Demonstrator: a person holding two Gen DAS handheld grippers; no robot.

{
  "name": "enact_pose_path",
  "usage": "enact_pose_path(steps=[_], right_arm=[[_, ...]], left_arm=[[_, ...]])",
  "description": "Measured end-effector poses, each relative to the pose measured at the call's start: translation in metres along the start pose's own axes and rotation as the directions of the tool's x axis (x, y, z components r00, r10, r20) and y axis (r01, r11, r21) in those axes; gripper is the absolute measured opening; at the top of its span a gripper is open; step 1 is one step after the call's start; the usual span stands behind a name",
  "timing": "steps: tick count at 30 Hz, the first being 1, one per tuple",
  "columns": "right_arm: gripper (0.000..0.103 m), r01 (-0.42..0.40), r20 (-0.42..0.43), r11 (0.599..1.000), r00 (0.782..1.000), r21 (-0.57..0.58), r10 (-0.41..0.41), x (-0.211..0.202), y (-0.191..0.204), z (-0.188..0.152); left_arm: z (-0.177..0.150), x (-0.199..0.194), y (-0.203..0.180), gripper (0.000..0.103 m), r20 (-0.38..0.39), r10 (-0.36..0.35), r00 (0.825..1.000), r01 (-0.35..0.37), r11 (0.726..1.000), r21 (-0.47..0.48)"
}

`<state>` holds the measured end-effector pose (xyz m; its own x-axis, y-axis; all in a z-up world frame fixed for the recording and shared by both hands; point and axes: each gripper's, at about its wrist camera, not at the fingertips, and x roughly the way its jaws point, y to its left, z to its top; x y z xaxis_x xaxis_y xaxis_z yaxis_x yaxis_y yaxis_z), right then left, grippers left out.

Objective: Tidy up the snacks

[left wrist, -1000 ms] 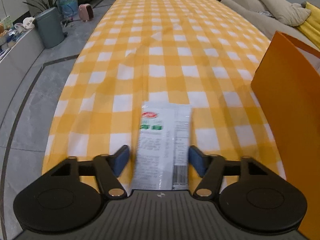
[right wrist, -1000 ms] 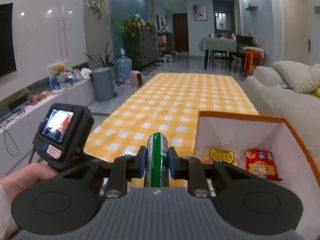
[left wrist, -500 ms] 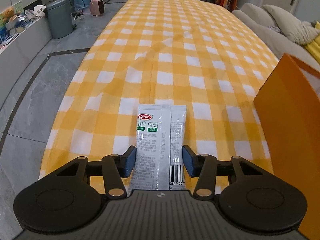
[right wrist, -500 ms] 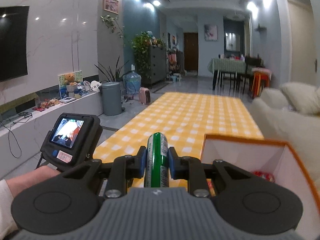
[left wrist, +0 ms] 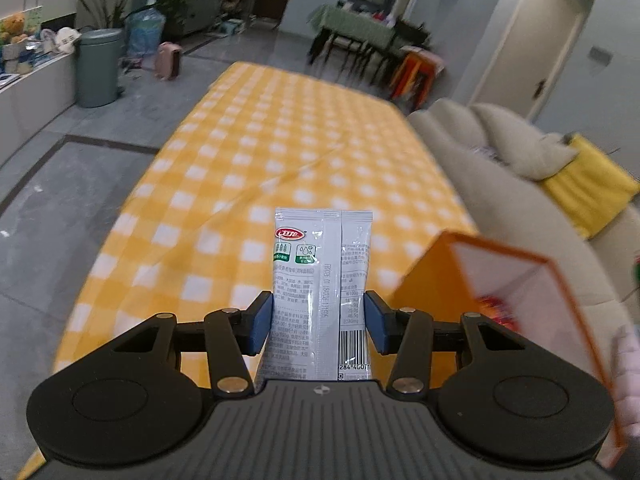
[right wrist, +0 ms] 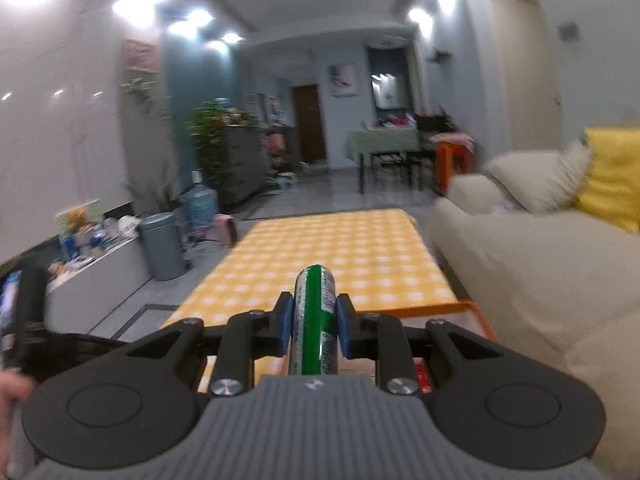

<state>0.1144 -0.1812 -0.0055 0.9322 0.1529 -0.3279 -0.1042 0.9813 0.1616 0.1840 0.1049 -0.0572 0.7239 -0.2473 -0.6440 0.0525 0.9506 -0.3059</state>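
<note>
My left gripper (left wrist: 319, 312) is shut on a silver-white snack packet (left wrist: 320, 264), blue pads pressing its two long edges. The packet stands upright, held clear above the yellow checked table (left wrist: 260, 160). To its right stands an orange box (left wrist: 500, 276) with a white inside and a red snack (left wrist: 496, 312) in it. My right gripper (right wrist: 314, 320) is shut on a narrow green and silver packet (right wrist: 314, 304), held up above the near end of the table. The orange box's rim (right wrist: 440, 311) shows just below that gripper's right finger. The rest of the box is hidden behind the gripper.
A beige sofa (left wrist: 500, 168) with a yellow cushion runs along the table's right side. On the floor to the left are a grey bin (left wrist: 98, 66) and a low white shelf. A person's hand (right wrist: 10, 392) holds the other gripper at the left edge.
The left jaws closed onto the silver packet and lifted it off the table, tilting up toward the room. The right gripper rose and swung right with the green packet; the box's inside dropped from view.
</note>
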Motion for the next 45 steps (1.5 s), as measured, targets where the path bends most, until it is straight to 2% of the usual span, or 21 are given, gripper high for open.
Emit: enact_pose_path(steps=[3, 8, 12, 14, 16, 19, 21, 25, 26, 27, 28, 31, 35, 40, 43, 44, 45], right_arm=[[0.021, 0.027, -0.009, 0.994, 1.0, 0.109, -0.026, -0.006, -0.035, 0.008], [0.021, 0.032, -0.166, 0.981, 0.986, 0.193, 0.001, 0.005, -0.074, 0.01], [0.021, 0.056, -0.321, 0.969, 0.947, 0.239, 0.024, 0.035, -0.087, -0.009], [0.021, 0.079, -0.37, 0.962, 0.929, 0.262, 0.024, 0.055, -0.09, -0.017], [0.021, 0.074, -0.449, 0.959, 0.892, 0.274, 0.06, 0.082, -0.09, -0.024], [0.021, 0.069, -0.484, 0.969, 0.873, 0.238, 0.056, 0.099, -0.085, -0.034], [0.021, 0.088, -0.481, 0.976, 0.877, 0.198, 0.018, 0.103, -0.081, -0.037], [0.023, 0.086, -0.493, 0.979, 0.87, 0.187, 0.018, 0.108, -0.081, -0.037], [0.042, 0.096, -0.489, 0.978, 0.872, 0.187, 0.008, 0.109, -0.081, -0.037], [0.068, 0.105, -0.479, 0.975, 0.878, 0.196, 0.002, 0.108, -0.083, -0.037], [0.074, 0.109, -0.461, 0.97, 0.887, 0.216, 0.003, 0.106, -0.086, -0.036], [0.064, 0.094, -0.381, 0.965, 0.925, 0.246, 0.007, 0.086, -0.092, -0.029], [0.065, 0.067, -0.298, 0.972, 0.954, 0.225, 0.003, 0.049, -0.102, -0.01], [0.07, 0.101, -0.223, 0.964, 0.974, 0.245, -0.045, 0.012, -0.13, 0.009], [0.07, 0.107, -0.219, 0.958, 0.975, 0.268, -0.048, -0.001, -0.143, 0.014], [0.07, 0.103, -0.236, 0.957, 0.971, 0.272, -0.038, -0.004, -0.146, 0.016], [0.071, 0.103, -0.249, 0.958, 0.968, 0.267, -0.035, -0.005, -0.145, 0.017]], left_arm=[[0.003, -0.01, -0.014, 0.055, 0.008, -0.051, 0.999, 0.051, 0.999, -0.004], [0.001, -0.013, -0.035, 0.055, 0.001, -0.14, 0.99, 0.14, 0.99, -0.003], [-0.003, -0.008, -0.05, 0.055, -0.026, -0.187, 0.982, 0.187, 0.982, 0.001], [-0.007, -0.005, -0.057, 0.055, -0.041, -0.186, 0.982, 0.187, 0.982, 0.017], [-0.009, -0.002, -0.064, 0.055, -0.06, -0.174, 0.983, 0.176, 0.984, 0.032], [-0.013, 0.001, -0.07, 0.055, -0.08, -0.169, 0.982, 0.173, 0.984, 0.043], [-0.015, 0.0, -0.074, 0.055, -0.084, -0.165, 0.983, 0.17, 0.984, 0.055], [-0.017, -0.005, -0.084, 0.055, -0.096, -0.163, 0.982, 0.171, 0.982, 0.082], [-0.018, -0.006, -0.087, 0.055, -0.099, -0.163, 0.982, 0.172, 0.981, 0.088], [-0.018, -0.007, -0.09, 0.055, -0.105, -0.17, 0.98, 0.18, 0.979, 0.094], [-0.02, -0.008, -0.094, 0.055, -0.113, -0.182, 0.977, 0.193, 0.976, 0.097], [-0.023, -0.012, -0.107, 0.055, -0.13, -0.204, 0.97, 0.219, 0.969, 0.111], [-0.029, -0.013, -0.13, 0.055, -0.174, -0.177, 0.969, 0.203, 0.969, 0.142], [-0.048, -0.004, -0.167, 0.055, -0.236, -0.043, 0.971, 0.092, 0.974, 0.205], [-0.059, 0.008, -0.187, 0.057, -0.268, 0.025, 0.963, 0.033, 0.977, 0.209], [-0.061, 0.01, -0.19, 0.067, -0.276, 0.048, 0.96, 0.01, 0.979, 0.203], [-0.063, 0.012, -0.194, 0.083, -0.278, 0.075, 0.958, -0.02, 0.98, 0.196]])
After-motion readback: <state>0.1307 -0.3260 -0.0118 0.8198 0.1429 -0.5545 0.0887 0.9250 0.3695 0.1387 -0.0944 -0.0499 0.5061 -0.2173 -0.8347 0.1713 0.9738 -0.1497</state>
